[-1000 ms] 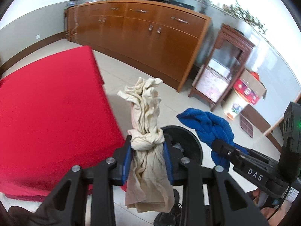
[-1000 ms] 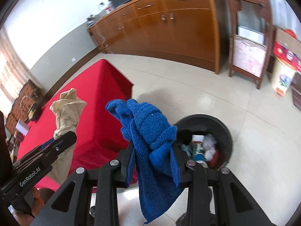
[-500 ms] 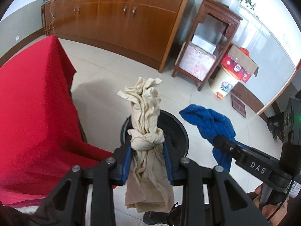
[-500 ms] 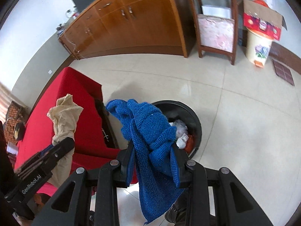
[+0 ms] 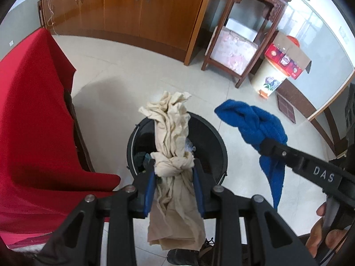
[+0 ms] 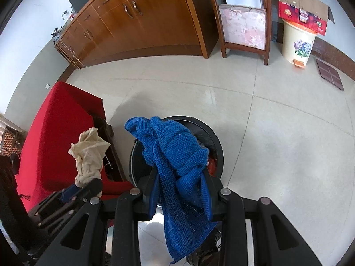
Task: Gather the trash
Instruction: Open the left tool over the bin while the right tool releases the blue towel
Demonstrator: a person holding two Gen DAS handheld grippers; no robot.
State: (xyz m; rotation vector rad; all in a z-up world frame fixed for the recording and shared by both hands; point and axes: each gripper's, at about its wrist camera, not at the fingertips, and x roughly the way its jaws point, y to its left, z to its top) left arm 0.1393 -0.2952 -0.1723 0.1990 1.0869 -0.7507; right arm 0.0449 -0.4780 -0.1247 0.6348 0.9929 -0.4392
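Beige knotted cloth [image 5: 172, 166] clamped in left hand-held gripper [image 5: 174, 184], blue cloth [image 6: 177, 166] in right hand-held gripper [image 6: 180, 190].

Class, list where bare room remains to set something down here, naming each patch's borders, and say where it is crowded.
Free: the tiled floor between the black bin, the wooden cabinet and the flowered pail. Crowded: the bin mouth, already holding rubbish, with the beige cloth and blue cloth over it, and the red-covered table close beside it.
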